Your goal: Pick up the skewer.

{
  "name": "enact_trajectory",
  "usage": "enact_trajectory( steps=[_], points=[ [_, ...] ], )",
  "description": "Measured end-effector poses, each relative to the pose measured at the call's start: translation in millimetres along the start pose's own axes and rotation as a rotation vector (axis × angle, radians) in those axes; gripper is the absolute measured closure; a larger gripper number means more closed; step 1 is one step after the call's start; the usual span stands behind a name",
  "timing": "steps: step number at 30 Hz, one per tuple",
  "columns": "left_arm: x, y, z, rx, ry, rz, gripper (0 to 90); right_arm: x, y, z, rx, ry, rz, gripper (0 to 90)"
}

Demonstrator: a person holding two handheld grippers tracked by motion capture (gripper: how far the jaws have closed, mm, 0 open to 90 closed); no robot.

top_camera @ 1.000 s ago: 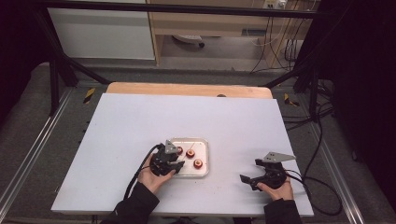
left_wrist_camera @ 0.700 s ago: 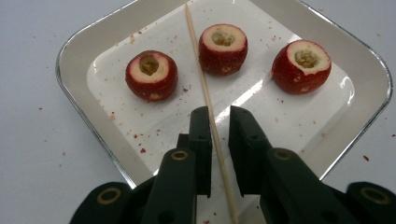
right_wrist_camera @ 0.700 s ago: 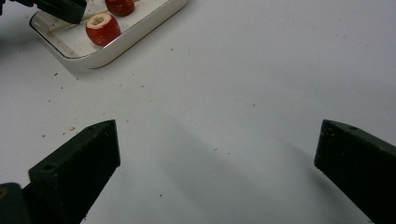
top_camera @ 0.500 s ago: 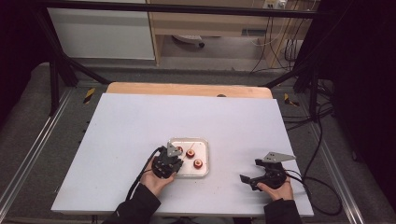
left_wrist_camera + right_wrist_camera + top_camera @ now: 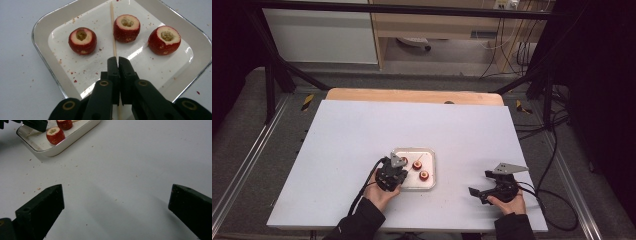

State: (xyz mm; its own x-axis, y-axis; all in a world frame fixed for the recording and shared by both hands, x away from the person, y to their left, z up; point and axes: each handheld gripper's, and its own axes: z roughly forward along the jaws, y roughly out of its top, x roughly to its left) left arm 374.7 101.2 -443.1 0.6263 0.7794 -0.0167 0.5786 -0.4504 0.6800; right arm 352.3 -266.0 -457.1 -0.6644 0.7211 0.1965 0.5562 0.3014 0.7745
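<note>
left gripper (image 5: 117, 60): just closed, pinching skewer (image 5: 113, 30) over tray (image 5: 45, 50) | three fruits (image 5: 126, 27) in tray | right gripper (image 5: 115, 202): wide, beside tray

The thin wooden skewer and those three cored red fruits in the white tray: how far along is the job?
Early. The left gripper, its jaws having just closed, pinches the thin wooden skewer lying in the white square tray. The three red hollowed-out fruits sit loose in the tray, none threaded, so spearing them probably remains. The right gripper is open above the bare white table.
</note>
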Motion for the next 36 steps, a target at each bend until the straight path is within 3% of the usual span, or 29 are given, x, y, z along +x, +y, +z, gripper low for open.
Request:
enact_trajectory(
  steps=[15,22,32,36],
  points=[
    [9.6,-2.8,-9.1,-0.074,-0.031,-0.044,88.4,0.3,-0.3,0.9,0.002,0.000,0.000,0.8],
    [13.4,-3.4,-18.7,-0.097,-0.043,-0.024,88.4,0.3,-0.2,1.2,0.000,-0.002,-0.008,0.8],
    [24.2,-7.7,-31.9,-0.116,-0.089,0.020,88.3,2.9,1.8,1.7,0.002,-0.003,-0.030,0.7],
    [27.0,-9.2,-35.3,-0.125,-0.126,0.034,88.3,5.4,3.7,1.9,0.002,0.001,-0.039,0.6]
  ],
)
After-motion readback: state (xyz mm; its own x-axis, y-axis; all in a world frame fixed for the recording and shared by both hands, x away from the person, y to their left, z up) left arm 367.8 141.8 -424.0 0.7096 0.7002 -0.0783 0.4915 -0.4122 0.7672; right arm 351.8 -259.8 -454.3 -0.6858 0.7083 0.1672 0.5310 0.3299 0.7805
